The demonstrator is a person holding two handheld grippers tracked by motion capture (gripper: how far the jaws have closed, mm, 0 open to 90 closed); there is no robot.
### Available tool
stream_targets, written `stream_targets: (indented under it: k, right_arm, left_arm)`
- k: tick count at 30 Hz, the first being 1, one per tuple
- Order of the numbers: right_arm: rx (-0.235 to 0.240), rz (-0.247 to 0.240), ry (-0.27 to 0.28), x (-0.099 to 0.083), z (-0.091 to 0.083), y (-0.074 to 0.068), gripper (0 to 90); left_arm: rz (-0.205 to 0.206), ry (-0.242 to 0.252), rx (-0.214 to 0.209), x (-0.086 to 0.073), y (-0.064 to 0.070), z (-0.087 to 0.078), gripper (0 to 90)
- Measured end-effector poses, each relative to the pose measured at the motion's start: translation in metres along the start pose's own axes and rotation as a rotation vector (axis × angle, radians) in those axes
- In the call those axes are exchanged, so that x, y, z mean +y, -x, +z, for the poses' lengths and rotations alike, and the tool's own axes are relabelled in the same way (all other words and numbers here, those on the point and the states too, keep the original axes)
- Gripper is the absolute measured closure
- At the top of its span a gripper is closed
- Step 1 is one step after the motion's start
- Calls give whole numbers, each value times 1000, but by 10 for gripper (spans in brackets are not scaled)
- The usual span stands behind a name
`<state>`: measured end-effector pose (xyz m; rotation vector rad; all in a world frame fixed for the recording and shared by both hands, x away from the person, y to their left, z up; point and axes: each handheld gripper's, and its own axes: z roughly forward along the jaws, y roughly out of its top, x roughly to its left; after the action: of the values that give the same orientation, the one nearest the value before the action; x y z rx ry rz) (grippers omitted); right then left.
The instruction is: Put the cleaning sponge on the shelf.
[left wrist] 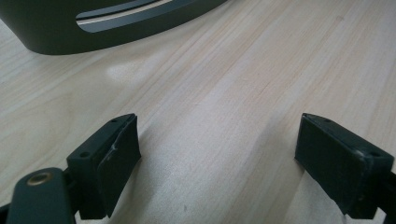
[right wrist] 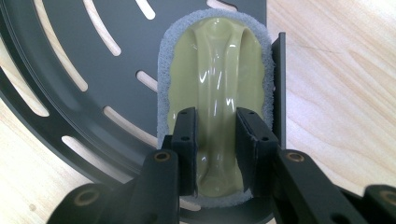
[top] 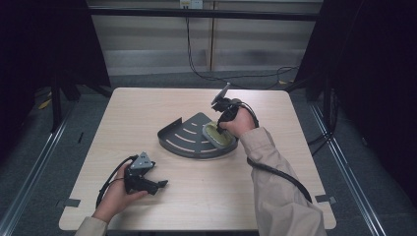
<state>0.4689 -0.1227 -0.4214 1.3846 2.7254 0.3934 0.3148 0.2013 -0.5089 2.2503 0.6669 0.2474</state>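
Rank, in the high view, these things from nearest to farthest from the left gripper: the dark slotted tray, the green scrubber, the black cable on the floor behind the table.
1. Dark slotted tray: mid-table, ahead and right of the left gripper.
2. Green scrubber: at the tray's right end, clamped by the right gripper.
3. Black cable: on the floor beyond the table's far edge.

Both sleeves (top: pixel 275 187) are beige. The left gripper (top: pixel 142 178) is black, topped by a grey three-cornered plate, a black cable looping out at nine o'clock. Its fingers (left wrist: pixel 109 163) are matte black blocks with small screw holes and a brass rivet.
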Motion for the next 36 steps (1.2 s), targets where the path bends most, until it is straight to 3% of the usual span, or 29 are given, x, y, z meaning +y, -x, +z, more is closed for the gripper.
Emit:
stream_targets:
  k: [17,36]
  right_arm:
    - [-5,3,-8,-3,4,0,663]
    - [-54,15,18,-1,2,-3,378]
  left_arm:
    - [0,0,0,0,0,0,132]
    - [0,0,0,0,0,0,132]
